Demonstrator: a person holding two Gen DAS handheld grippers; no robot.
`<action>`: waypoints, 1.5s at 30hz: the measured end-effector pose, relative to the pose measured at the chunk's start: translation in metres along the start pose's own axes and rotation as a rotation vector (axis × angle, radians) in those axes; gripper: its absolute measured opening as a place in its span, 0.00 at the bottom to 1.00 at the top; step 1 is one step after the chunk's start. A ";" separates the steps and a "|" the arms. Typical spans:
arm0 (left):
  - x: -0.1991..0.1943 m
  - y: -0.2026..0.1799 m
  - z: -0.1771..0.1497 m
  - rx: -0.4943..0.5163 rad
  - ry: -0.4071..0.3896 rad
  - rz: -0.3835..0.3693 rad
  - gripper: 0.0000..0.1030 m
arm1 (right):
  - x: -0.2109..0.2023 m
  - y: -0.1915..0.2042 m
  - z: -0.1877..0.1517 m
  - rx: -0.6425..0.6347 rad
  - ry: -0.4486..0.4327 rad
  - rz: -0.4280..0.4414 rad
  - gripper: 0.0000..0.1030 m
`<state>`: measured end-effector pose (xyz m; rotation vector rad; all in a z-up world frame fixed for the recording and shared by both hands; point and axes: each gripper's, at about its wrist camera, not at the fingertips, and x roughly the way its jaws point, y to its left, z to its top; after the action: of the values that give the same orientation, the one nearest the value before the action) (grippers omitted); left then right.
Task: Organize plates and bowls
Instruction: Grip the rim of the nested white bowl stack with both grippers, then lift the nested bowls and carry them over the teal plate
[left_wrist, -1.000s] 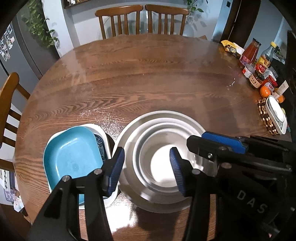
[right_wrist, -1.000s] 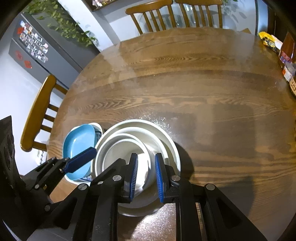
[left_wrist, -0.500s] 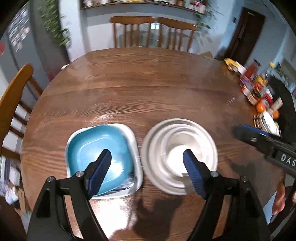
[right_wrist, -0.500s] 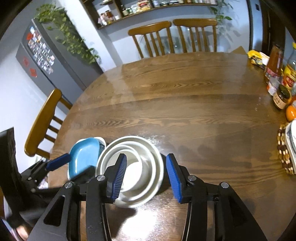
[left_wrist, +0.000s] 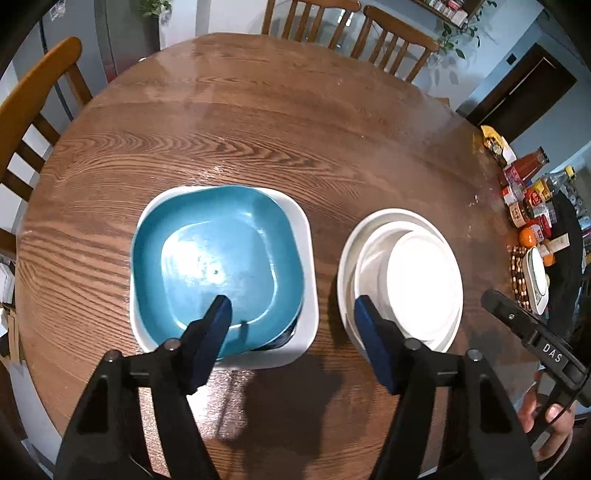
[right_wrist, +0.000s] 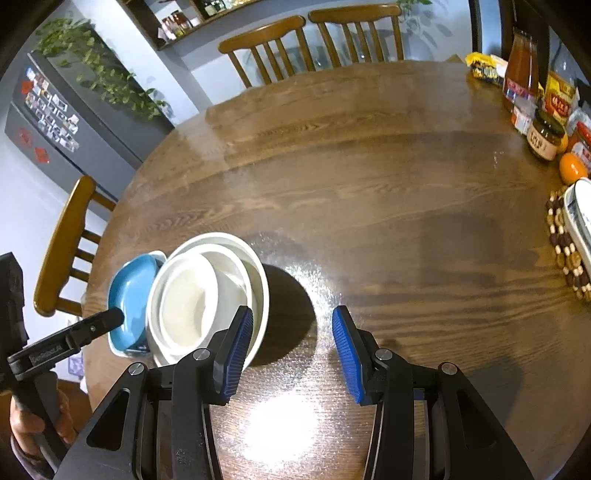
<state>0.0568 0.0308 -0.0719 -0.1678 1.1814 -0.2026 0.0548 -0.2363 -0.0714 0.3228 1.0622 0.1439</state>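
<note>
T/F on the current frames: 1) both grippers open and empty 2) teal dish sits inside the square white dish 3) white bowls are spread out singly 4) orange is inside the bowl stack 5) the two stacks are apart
1) True. The left gripper and right gripper both stand open, holding nothing.
2) True. The teal dish sits nested in the square white dish.
3) False. The white bowls are nested in one stack.
4) False. The orange lies at the table edge by the jars.
5) True. Bare wood shows between them.

A home dining room: round wooden table (right_wrist: 369, 177), wooden chairs (right_wrist: 314, 40), magnet-covered fridge (right_wrist: 48, 122), condiment jars (right_wrist: 543, 133).
</note>
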 end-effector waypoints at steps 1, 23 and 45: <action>0.001 -0.003 0.001 0.008 0.000 0.010 0.61 | 0.001 0.000 -0.001 0.001 0.001 0.002 0.44; 0.023 -0.012 0.016 0.048 0.041 0.049 0.36 | 0.032 -0.006 0.004 0.028 0.093 0.079 0.33; 0.043 -0.046 0.014 0.128 0.045 0.092 0.01 | 0.041 -0.002 -0.007 0.061 0.092 0.146 0.09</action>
<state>0.0822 -0.0238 -0.0941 0.0029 1.2137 -0.2009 0.0686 -0.2259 -0.1089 0.4526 1.1360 0.2593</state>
